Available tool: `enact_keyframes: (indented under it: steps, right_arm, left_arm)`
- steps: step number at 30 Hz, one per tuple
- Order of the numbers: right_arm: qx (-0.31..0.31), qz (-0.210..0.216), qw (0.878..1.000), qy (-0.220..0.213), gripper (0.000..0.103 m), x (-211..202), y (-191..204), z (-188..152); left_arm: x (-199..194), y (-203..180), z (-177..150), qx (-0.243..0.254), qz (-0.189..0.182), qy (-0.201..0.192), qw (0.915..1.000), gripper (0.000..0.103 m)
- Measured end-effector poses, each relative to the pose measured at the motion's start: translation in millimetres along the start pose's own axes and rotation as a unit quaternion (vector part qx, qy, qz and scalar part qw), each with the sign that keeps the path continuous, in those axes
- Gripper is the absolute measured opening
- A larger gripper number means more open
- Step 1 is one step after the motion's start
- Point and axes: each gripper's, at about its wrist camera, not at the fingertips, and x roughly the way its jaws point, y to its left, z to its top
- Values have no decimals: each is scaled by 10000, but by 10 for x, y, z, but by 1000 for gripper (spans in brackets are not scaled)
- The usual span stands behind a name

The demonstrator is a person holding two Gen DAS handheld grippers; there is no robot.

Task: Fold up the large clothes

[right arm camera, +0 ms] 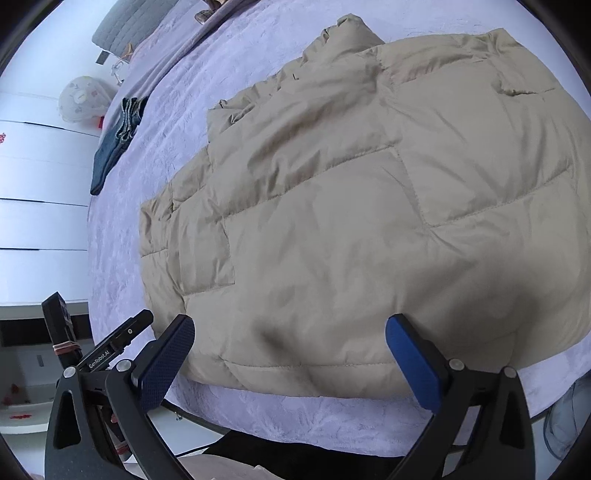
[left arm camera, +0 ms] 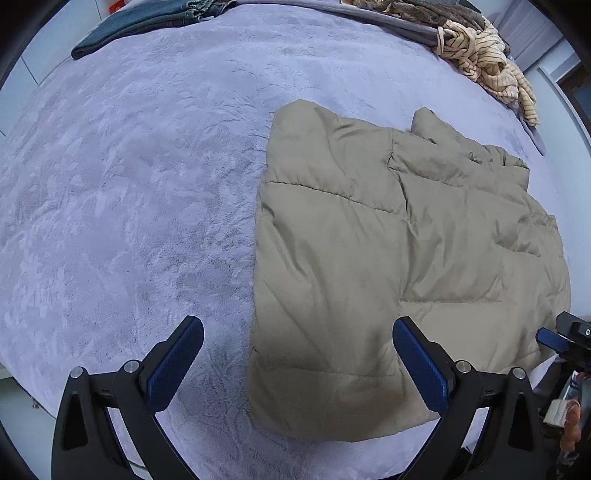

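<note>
A tan padded jacket [left arm camera: 369,258] lies folded flat on a lilac bedspread [left arm camera: 129,184], close to the near edge. The left gripper [left arm camera: 297,358] hovers above the jacket's near left corner with jaws wide apart and nothing between them; the right gripper [right arm camera: 290,354] hovers above the near hem, likewise spread and empty. Folded jeans [left arm camera: 147,22] and a striped garment [left arm camera: 487,62] rest along the far edge.

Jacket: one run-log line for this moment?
jacket: folded, flat on bed | left gripper: open, empty | right gripper: open, empty
</note>
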Motion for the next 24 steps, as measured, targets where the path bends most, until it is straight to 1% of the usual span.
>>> enact_keyframes:
  steps: [2,5,7,9,11,12,13,14,15,18,20,22,24]
  right_arm:
    - [103,-34,9999,61,103,73,-10,43]
    - [216,-63,9996,146,103,165,-20,102]
    - [223,-114,9995,186,103,216,-19,132]
    - [247,-161,9993,217,103,259,-22,154]
    - [269,-196,9991,244,103,303,-34,167]
    - [277,-207,9991,254,103,316,-38,176]
    - [283,-225,9990,270,103,334,-44,182]
    - [287,-238,9989,280,103,347,-48,190]
    - [292,-247,9989,288,103,360,-52,196]
    - [299,-276,9987,308,103,390,-63,211]
    - [303,-295,9986,312,103,404,-67,220]
    - [303,-327,9985,312,103,426,-59,224]
    - [300,-371,9984,317,103,438,-50,234]
  left_arm:
    - [52,62,50,-37,-217,48,9997,102]
    - [145,203,151,-106,-656,163,9977,102]
    - [212,325,229,-127,-949,239,9951,102]
    - [319,453,308,-79,-1302,364,9908,102]
    - [489,591,369,-125,-1729,578,9832,102]
    - [604,664,394,-229,-1923,758,9781,102]
    - [715,715,414,-345,-2160,935,9713,102]
    - [791,719,415,-408,-2369,1028,9652,102]
    - [859,712,438,-436,-2580,1085,9590,102]
    - [971,570,509,-310,-2987,1160,9468,102]
    - [1032,419,557,-193,-3302,1260,9353,102]
    - [1096,261,571,-30,-3470,1455,9265,102]
    - [1177,73,543,287,-3431,1709,9232,102]
